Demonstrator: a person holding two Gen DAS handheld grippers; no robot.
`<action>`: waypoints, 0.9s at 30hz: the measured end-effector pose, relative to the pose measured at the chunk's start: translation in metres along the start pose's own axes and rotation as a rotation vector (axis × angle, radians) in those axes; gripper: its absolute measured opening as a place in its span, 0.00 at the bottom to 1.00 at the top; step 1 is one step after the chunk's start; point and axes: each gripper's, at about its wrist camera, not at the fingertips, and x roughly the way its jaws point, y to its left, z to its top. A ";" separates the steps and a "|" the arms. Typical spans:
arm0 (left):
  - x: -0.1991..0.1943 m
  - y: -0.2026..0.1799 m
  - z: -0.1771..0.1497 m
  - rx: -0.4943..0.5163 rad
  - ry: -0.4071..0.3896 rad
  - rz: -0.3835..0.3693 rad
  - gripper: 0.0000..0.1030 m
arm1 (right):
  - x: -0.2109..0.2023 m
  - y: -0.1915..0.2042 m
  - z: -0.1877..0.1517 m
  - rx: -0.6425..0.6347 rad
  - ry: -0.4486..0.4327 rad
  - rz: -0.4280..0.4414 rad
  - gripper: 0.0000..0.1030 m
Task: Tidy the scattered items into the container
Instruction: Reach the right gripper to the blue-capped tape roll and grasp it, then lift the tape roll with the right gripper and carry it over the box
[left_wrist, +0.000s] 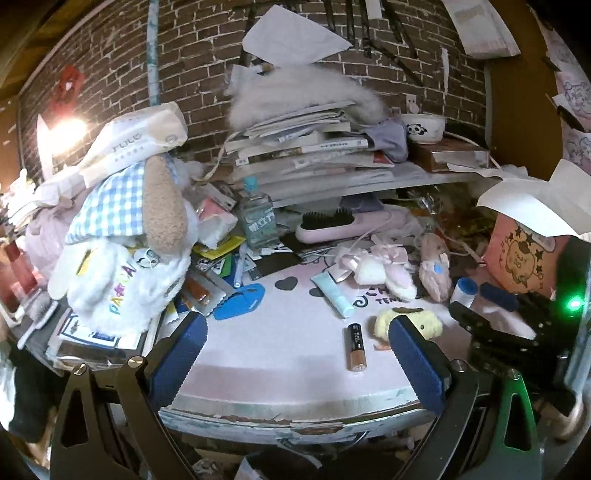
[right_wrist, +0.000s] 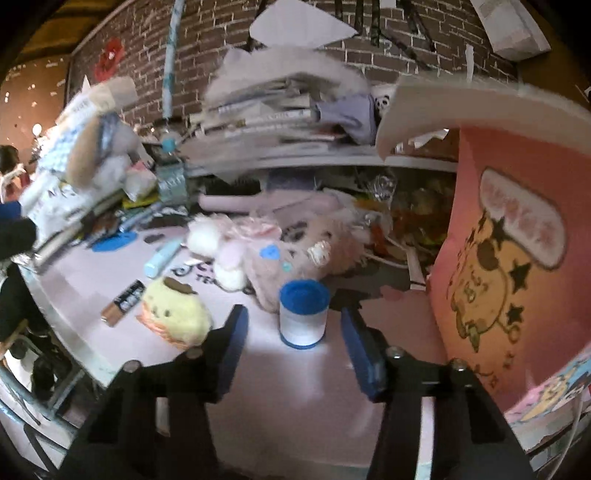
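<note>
Right gripper (right_wrist: 291, 347) sits low over the pink tabletop (right_wrist: 295, 406), jaws spread wide and holding nothing, and squarely between its blue pads (right_wrist: 231, 354) stands a small white tub with a blue lid (right_wrist: 303, 314), upright, clear of both pads. The view is smeared, so fine detail is lost. Just right of the tub rises the pink bag (right_wrist: 517, 277) with a cartoon dog printed on it, white paper curling over its top. To the tub's left lies a yellow plush toy (right_wrist: 173, 314), and beside that a battery (right_wrist: 123, 302) flat on the tabletop. Behind the tub, a fluffy pink plush (right_wrist: 295, 251) and a pale blue tube (right_wrist: 162, 256).

Over to the left gripper (left_wrist: 295, 354): it hangs at the tabletop's near edge, also spread and empty. The battery (left_wrist: 355, 346) lies between its pads, nearer the right one, touching neither. The yellow plush toy (left_wrist: 417, 321) peeks out behind the right pad (left_wrist: 413, 354). The right gripper (left_wrist: 491, 314) shows at the far side, by the tub (left_wrist: 463, 291) and the pink bag (left_wrist: 524, 254).
</note>
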 end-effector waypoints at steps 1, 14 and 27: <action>0.000 0.000 0.000 0.001 -0.002 -0.004 0.96 | 0.003 -0.001 0.000 0.000 0.007 -0.005 0.39; 0.007 -0.007 0.003 0.015 0.004 -0.026 0.96 | 0.016 -0.003 0.001 0.013 0.027 -0.003 0.26; 0.008 -0.009 0.003 0.018 0.008 -0.026 0.96 | 0.004 0.000 0.005 0.002 -0.010 0.010 0.26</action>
